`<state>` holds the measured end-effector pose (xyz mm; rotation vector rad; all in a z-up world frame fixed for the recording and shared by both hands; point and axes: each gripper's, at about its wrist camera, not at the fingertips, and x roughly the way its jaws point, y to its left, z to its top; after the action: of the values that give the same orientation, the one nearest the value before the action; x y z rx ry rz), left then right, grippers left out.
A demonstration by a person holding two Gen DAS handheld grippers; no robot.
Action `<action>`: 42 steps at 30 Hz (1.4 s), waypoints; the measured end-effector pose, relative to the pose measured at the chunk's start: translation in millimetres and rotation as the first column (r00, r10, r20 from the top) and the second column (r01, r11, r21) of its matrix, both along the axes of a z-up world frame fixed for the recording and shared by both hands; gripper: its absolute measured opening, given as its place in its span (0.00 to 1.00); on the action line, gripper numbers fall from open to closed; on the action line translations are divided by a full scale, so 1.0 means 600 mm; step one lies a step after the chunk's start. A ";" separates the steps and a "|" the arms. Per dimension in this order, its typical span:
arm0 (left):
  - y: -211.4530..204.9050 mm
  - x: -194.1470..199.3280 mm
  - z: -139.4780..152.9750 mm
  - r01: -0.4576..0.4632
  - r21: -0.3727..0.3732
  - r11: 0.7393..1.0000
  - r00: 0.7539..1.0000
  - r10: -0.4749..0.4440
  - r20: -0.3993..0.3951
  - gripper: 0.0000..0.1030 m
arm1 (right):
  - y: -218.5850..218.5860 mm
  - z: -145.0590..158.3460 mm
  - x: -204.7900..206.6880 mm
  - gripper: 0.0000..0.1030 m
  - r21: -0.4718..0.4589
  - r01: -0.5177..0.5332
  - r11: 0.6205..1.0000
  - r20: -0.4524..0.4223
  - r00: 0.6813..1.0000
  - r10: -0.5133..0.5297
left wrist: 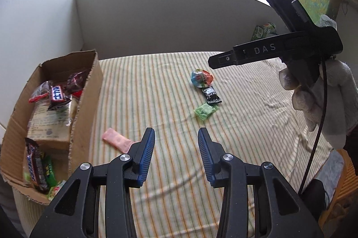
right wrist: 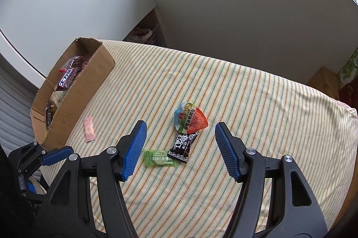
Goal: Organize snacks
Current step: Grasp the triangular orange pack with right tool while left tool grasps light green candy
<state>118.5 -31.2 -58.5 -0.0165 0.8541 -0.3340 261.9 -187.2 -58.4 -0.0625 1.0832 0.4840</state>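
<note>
1. The green candy, black packet and jelly cup lay clustered on the striped desk; a pink packet lay just beside the cardboard box at 9 o'clock.
2. My right gripper hovered above the cluster, fingers spread, empty.
3. My left gripper was spread and empty too.
4. I judged the next move: lower, pinch one, carry it to the box.
5. The box's depths were partly hidden.

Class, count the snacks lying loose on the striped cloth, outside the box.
4: pink packet near the cardboard box; jelly cup, black packet and green candy clustered mid-cloth.
</note>
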 end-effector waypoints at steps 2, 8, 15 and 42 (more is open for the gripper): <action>-0.012 0.011 -0.010 0.013 0.001 1.000 1.000 -0.013 -0.018 0.38 | 0.002 -0.014 0.009 0.64 0.002 -0.010 1.000 -0.011 1.000 0.010; -0.048 0.046 -0.042 0.053 0.013 0.999 0.997 -0.052 -0.054 0.46 | 0.006 -0.053 0.040 0.64 -0.002 -0.020 1.000 -0.040 0.999 0.020; -0.071 0.078 -0.067 0.073 0.015 0.997 0.995 -0.072 -0.068 0.46 | 0.013 -0.090 0.066 0.64 0.008 -0.035 0.999 -0.070 0.997 0.036; -0.143 0.085 -0.085 0.184 0.125 0.975 0.983 -0.180 -0.046 0.24 | 0.001 -0.101 0.069 0.32 -0.049 -0.044 0.998 -0.050 0.998 0.041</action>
<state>169.2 -116.8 -109.8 0.1781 0.9123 -0.4510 303.2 -186.6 -118.8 -0.1182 1.1439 0.4992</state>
